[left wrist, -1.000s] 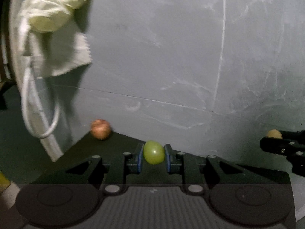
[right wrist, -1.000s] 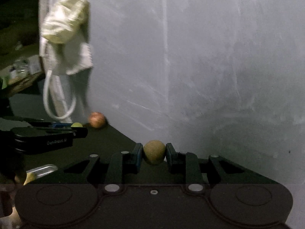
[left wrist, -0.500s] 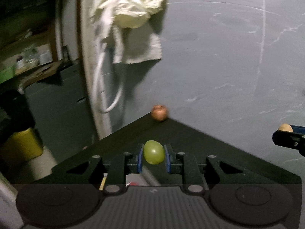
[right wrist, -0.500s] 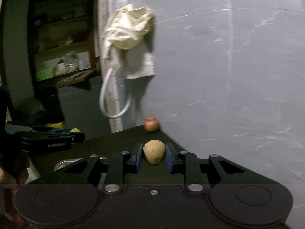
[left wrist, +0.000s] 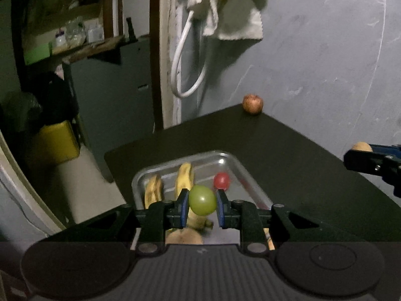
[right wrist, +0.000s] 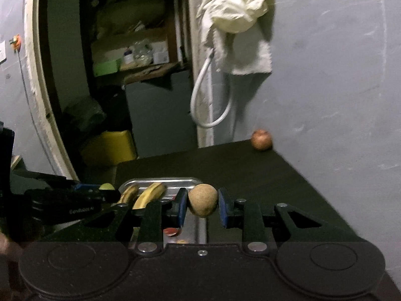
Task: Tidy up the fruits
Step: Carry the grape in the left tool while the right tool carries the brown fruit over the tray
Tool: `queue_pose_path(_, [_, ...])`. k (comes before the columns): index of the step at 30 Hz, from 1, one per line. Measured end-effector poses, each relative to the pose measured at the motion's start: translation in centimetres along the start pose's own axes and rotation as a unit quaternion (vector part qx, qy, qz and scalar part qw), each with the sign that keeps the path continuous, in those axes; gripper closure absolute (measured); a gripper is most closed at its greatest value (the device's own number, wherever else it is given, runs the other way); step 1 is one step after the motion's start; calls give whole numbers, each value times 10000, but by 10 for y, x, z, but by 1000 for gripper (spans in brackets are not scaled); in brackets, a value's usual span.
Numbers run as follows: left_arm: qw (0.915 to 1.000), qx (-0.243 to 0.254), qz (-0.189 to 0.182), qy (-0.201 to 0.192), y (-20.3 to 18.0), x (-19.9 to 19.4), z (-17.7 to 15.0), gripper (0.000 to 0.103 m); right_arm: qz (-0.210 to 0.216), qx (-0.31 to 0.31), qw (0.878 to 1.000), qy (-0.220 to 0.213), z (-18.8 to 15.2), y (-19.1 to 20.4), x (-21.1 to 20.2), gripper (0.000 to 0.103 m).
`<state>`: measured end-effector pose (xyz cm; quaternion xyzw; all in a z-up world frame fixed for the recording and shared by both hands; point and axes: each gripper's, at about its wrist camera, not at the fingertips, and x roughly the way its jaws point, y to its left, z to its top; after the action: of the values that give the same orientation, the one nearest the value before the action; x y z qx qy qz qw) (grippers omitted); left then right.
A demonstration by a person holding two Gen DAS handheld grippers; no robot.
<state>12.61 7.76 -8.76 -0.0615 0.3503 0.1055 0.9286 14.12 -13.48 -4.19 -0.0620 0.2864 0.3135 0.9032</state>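
Observation:
My left gripper (left wrist: 202,204) is shut on a green round fruit (left wrist: 202,200) and holds it above a metal tray (left wrist: 240,168) on the dark table. The tray holds two bananas (left wrist: 185,179) and a small red fruit (left wrist: 221,180). My right gripper (right wrist: 202,204) is shut on a brown round fruit (right wrist: 203,200), just right of the tray (right wrist: 180,181). A reddish apple (left wrist: 252,103) sits at the table's far corner by the wall; it also shows in the right wrist view (right wrist: 261,139). The right gripper shows at the right edge of the left wrist view (left wrist: 368,161).
The dark table (left wrist: 288,150) meets a grey wall (left wrist: 325,62) on the right. A cloth and white hose (left wrist: 190,57) hang on the wall beyond the corner. A yellow container (left wrist: 56,141) stands on the floor at left, below cluttered shelves (right wrist: 130,57).
Both grippers have swung left and tipped down with their fruits still held. The tray with bananas and red fruit has come into view beneath them.

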Motion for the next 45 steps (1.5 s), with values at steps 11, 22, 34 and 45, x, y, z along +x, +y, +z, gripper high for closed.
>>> queue_pose_path(11, [9994, -187, 170, 216, 22, -1, -22, 79, 398, -263, 9984, 308, -15, 34, 22, 75])
queue_pose_path(22, [9966, -406, 100, 714, 5, 3, -74, 79, 584, -485, 9922, 992, -71, 29, 26, 75])
queue_pose_path(34, [9962, -378, 180, 758, -2, 15, -81, 78, 918, -1086, 9814, 1290, -99, 59, 59, 75])
queue_pose_path(45, [9946, -452, 96, 928, -6, 8, -96, 78, 918, -1068, 9787, 1493, -110, 59, 61, 75])
